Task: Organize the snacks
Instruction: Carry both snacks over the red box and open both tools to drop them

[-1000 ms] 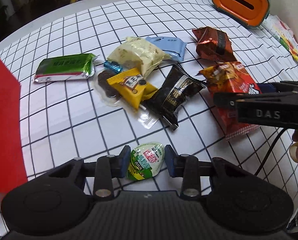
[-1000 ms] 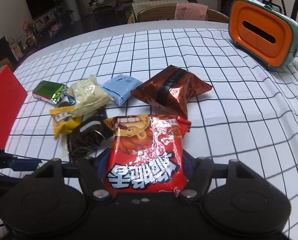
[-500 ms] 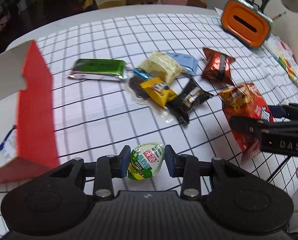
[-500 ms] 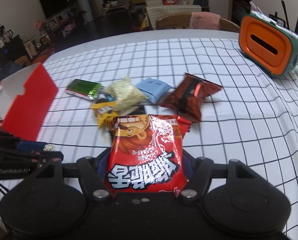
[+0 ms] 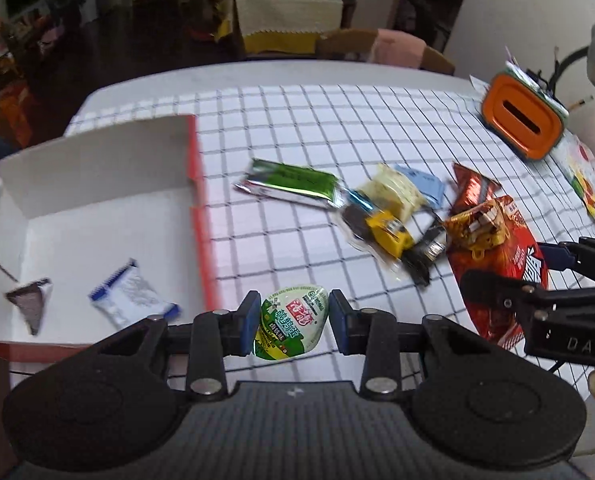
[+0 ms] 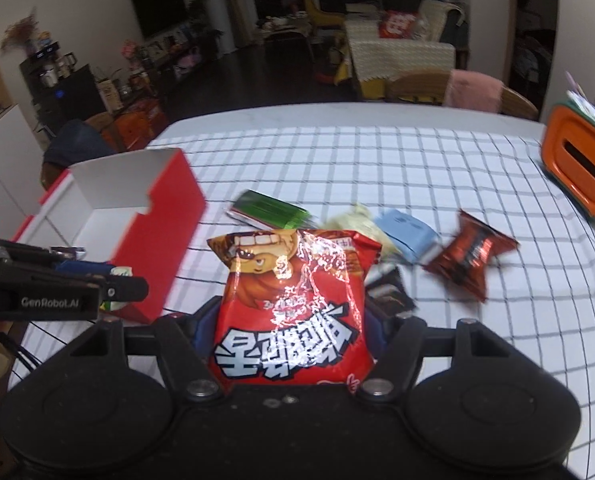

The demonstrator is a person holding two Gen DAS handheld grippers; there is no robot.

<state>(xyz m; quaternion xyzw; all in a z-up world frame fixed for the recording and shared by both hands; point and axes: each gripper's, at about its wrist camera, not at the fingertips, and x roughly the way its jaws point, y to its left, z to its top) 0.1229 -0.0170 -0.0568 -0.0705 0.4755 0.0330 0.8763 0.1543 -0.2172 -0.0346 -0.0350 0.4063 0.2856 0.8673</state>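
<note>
Left claw [image 5: 290, 326]: clenched on a small green-and-white sealed snack cup [image 5: 293, 326], its blue pads pressing the cup's two sides; the cup hangs above the desk, just right of the box's near corner.
Right claw [image 6: 293, 334]: clenched on a large red crisp bag [image 6: 295, 312], which stands upright between the fingers with its printed face toward the camera and is lifted clear of the desk.
Red box [image 5: 199, 216]: open, white inside, at the left of the desk; a blue-and-white wrapper [image 5: 133, 300] and a dark triangular packet [image 5: 29, 304] lie on its floor, apart from each other.
Snack pile: right of the box, near the middle of the desk; a green foil bar [image 5: 293, 182] lies farthest left, then a yellow packet [image 5: 389, 232], a cream packet [image 5: 397, 196], a pale blue packet [image 5: 423, 184], a black packet [image 5: 427, 252] and a brown-red foil packet [image 5: 473, 192], several overlapping.
Desk [image 5: 337, 120]: covered with a white cloth ruled in black squares.
Orange holder [image 5: 521, 120]: at the far right of the desk, well apart from the pile, with a slot in its face.
Background: a dim room with chairs beyond the far edge.
</note>
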